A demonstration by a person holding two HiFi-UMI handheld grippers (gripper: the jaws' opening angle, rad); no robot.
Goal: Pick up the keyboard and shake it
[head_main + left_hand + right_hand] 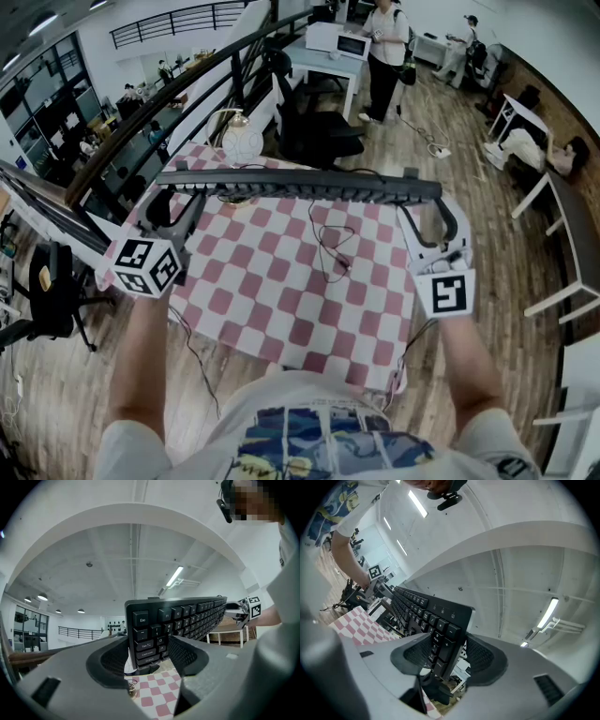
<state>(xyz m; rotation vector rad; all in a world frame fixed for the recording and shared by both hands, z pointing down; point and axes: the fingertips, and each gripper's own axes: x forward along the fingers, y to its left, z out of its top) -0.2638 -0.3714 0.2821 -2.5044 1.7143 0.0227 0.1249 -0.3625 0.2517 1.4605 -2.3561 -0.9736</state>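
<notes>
Clamping the keyboard's (300, 185) short ends, the left gripper (180, 201) and right gripper (431, 212) hold it edge-up, clear above the checkered tabletop (281, 305). Its long edges touch nothing.

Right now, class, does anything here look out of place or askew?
Only the keyboard: it is off the checkered tablecloth, tilted on edge in the air, clamped at its ends by the left gripper and right gripper. A loose cable lies on that cloth.

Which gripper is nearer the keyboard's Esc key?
Left. The left gripper clamps the keyboard at the end with the Esc key, its jaws right beside that key. The right gripper clamps the opposite end, by the number pad.
</notes>
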